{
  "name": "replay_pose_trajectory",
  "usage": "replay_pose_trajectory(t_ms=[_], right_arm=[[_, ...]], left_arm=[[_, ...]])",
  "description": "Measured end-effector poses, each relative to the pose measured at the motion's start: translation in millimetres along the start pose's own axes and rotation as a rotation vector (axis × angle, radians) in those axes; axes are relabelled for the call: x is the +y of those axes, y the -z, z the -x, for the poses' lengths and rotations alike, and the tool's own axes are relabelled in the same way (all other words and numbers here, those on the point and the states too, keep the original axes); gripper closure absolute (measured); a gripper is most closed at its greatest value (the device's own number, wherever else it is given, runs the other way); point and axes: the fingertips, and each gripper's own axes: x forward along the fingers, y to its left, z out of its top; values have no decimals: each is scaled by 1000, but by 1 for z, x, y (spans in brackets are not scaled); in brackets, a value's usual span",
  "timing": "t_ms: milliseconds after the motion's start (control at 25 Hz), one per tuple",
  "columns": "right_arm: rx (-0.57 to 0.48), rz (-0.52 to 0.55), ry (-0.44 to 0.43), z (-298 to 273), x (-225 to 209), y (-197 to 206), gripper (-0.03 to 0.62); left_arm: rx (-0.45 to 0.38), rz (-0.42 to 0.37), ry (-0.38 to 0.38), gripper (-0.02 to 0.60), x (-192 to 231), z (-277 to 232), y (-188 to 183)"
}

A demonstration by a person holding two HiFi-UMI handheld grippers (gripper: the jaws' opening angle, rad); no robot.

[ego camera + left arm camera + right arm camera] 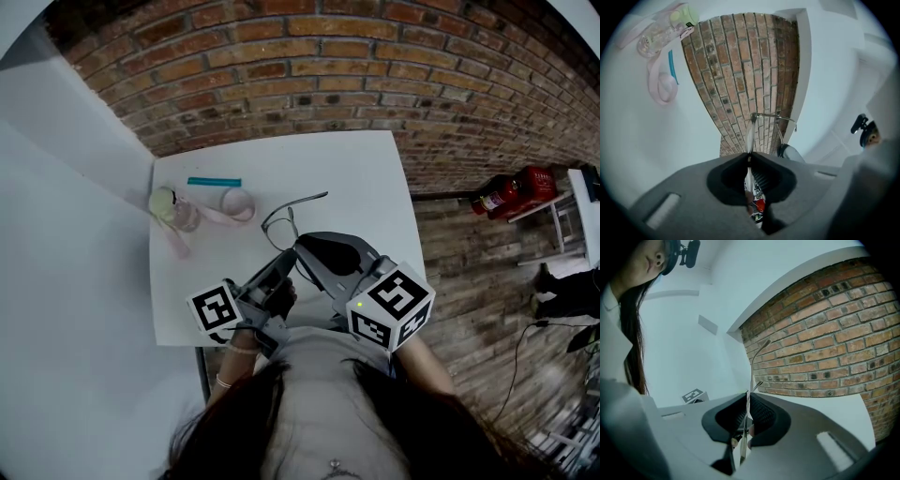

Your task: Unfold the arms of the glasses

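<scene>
**Thin wire glasses, pinched in both grippers**

The glasses (281, 225) are held just above the white bench (356, 169), to the right of the bottle (176, 208) with the green cap and nearer to the person than it is. A pink strap (236, 202) lies right beside that bottle, well out of the way.

The left gripper (749, 157) has its jaws closed on a thin edge of the frame. That edge rises from the jaws to a corner, where one arm runs off sideways. The right gripper (747, 393) has its jaws closed as well, on a fine wire that looks like the other arm, its curved tip standing up in front of the brick wall (825, 343).

The frame looks like slim metal, so it should be very light and springy rather than stiff. It would bend easily if twisted out of line. The lenses are probably smooth and slippery, and likely to scratch or crack under a hard squeeze. The safer hold is therefore on the rim close to a hinge, not on the glass. The arm is best taken a little way out from its hinge and swung only in the hinge's own plane. So thin a wire may roll or slide between the pads, so a firm but gentle pinch seems right
</scene>
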Motion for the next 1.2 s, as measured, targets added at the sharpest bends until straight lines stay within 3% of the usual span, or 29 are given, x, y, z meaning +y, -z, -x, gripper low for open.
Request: replay_pose_trajectory(t_ms=[1200], right_arm=[[-100,40,-31,11,3,-19,566]], left_arm=[[-53,109,42,560,6,5,-14]])
